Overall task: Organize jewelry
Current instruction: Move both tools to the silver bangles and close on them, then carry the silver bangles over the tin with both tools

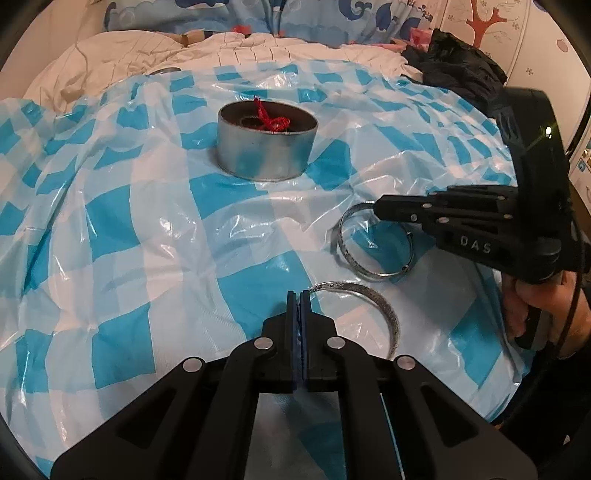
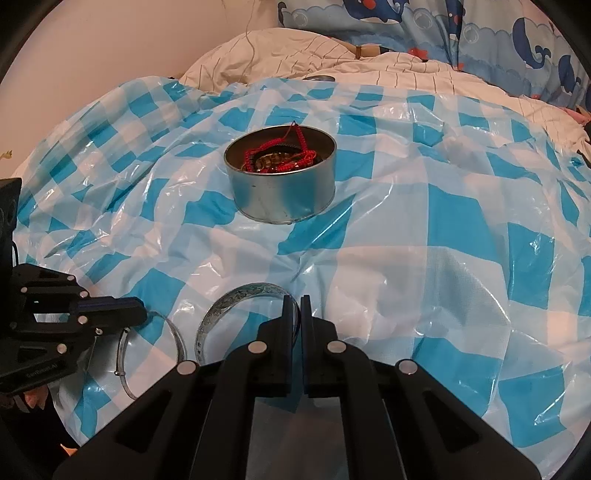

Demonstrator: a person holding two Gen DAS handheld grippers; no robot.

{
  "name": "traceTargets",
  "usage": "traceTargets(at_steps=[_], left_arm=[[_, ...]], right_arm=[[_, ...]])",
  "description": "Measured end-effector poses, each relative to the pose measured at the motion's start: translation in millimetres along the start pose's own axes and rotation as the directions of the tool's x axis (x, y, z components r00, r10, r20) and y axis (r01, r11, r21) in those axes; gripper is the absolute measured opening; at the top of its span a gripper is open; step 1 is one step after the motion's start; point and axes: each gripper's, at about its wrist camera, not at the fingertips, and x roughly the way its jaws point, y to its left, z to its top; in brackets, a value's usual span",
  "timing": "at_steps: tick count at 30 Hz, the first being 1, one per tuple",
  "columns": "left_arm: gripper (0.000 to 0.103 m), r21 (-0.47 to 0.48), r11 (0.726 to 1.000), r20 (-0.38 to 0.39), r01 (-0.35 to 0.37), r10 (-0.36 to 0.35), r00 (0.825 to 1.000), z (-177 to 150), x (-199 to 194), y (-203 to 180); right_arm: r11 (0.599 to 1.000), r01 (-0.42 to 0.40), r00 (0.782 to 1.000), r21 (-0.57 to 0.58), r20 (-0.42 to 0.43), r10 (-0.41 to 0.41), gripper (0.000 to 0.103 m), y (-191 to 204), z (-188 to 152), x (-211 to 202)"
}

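Bangles lie on the blue-and-white checked plastic sheet [image 2: 424, 258] spread over the bed: an engraved silver bangle [image 2: 236, 295] and a thinner hinged bangle [image 2: 123, 347] just beside it. The right gripper [image 2: 294, 301] has its fingers nearly closed on the engraved bangle's rim. The left gripper [image 1: 299, 295] has its fingers pressed together, with the rim of one bangle [image 1: 388, 314] right at its tips; whether it pinches that rim I cannot tell. Farther up the sheet stands a round metal tin [image 2: 282, 181] holding a red cord bracelet [image 2: 295, 155] and other pieces. White bedding [image 2: 258, 55] and a whale-print pillow [image 2: 480, 29] lie beyond.
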Motion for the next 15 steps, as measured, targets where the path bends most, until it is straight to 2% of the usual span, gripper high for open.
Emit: traceTargets(at_steps=[4, 9, 11, 13, 14, 15], left_arm=[[0.006, -0.021, 1.000, -0.031, 0.012, -0.013, 0.999, -2.8, 5.1, 2.2], [0.036, -0.017, 0.999, -0.031, 0.035, -0.036, 0.999, -3.2, 7.9, -0.6], [0.042, 0.011, 0.999, -0.031, 0.033, -0.032, 0.999, -4.5, 9.7, -6.6], [0.041, 0.036, 0.999, -0.034, 0.012, -0.011, 0.999, -5.7, 12.2, -10.8], [0.025, 0.043, 0.999, -0.036, -0.003, 0.005, 0.999, -6.0, 13.0, -11.7], [0.005, 0.054, 0.998, -0.043, -0.015, 0.017, 0.999, -5.0, 13.6, -12.6]], right_arm=[[1.000, -0.007, 0.999, 0.015, -0.031, 0.007, 0.005, -1.7, -1.4, 6.8], [1.000, -0.009, 0.999, 0.007, -0.051, 0.010, 0.010, 0.4, -3.1, 10.5], [1.000, -0.009, 0.998, -0.011, -0.054, 0.008, 0.014, 3.8, -3.6, 11.3], [1.000, 0.006, 0.999, -0.030, -0.053, -0.008, 0.014, 6.5, -4.8, 11.8], [0.999, 0.011, 0.999, -0.036, -0.050, -0.013, 0.014, 7.5, -5.4, 11.3], [0.999, 0.016, 0.999, -0.038, -0.046, -0.018, 0.013, 7.5, -5.5, 10.7]])
